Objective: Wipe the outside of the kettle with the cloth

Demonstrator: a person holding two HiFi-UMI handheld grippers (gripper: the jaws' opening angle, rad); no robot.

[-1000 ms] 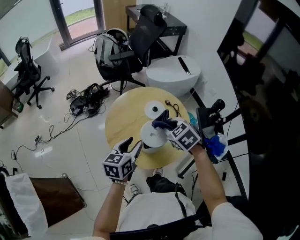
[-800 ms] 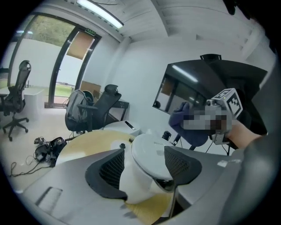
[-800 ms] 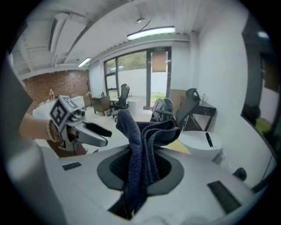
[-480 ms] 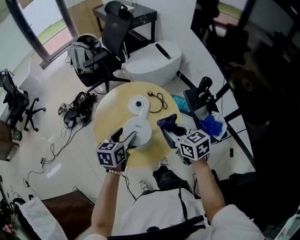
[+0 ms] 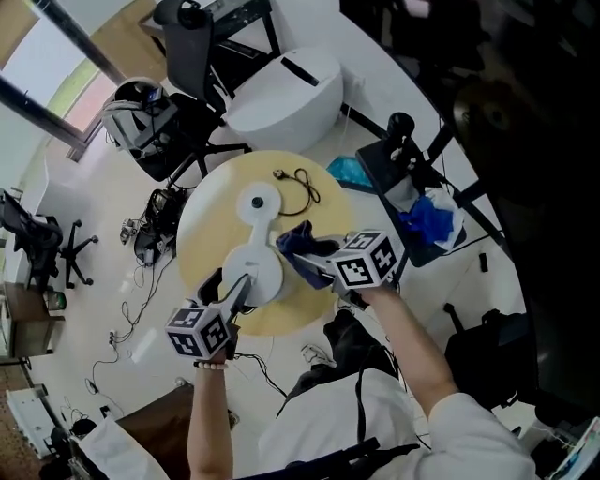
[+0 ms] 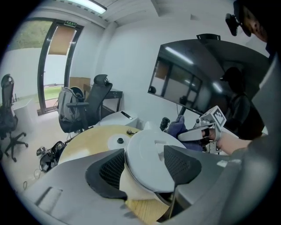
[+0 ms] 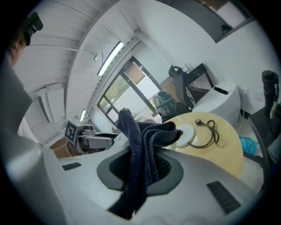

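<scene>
A white kettle (image 5: 255, 267) stands on the round yellow table (image 5: 211, 220), in front of its white base (image 5: 256, 203) and a black cord (image 5: 298, 183). My left gripper (image 5: 234, 286) is at the kettle's near side. In the left gripper view its jaws (image 6: 145, 162) stand wide, one dark pad on each side of the kettle's lid (image 6: 149, 147); I see no squeeze. My right gripper (image 5: 323, 267) is shut on a dark blue cloth (image 5: 302, 246), which hangs just right of the kettle. In the right gripper view the cloth (image 7: 147, 132) bunches out of the jaws (image 7: 140, 169).
A black stand (image 5: 403, 169) with blue items (image 5: 429, 220) is right of the table. A white rounded unit (image 5: 281, 89), an office chair (image 5: 192, 28) and a backpack (image 5: 141, 108) lie beyond it. Cables (image 5: 150, 239) trail on the floor at left.
My left gripper has come up to the kettle and its jaws have widened around it. My right gripper has rolled and carried the cloth from the kettle's top to its right side.
</scene>
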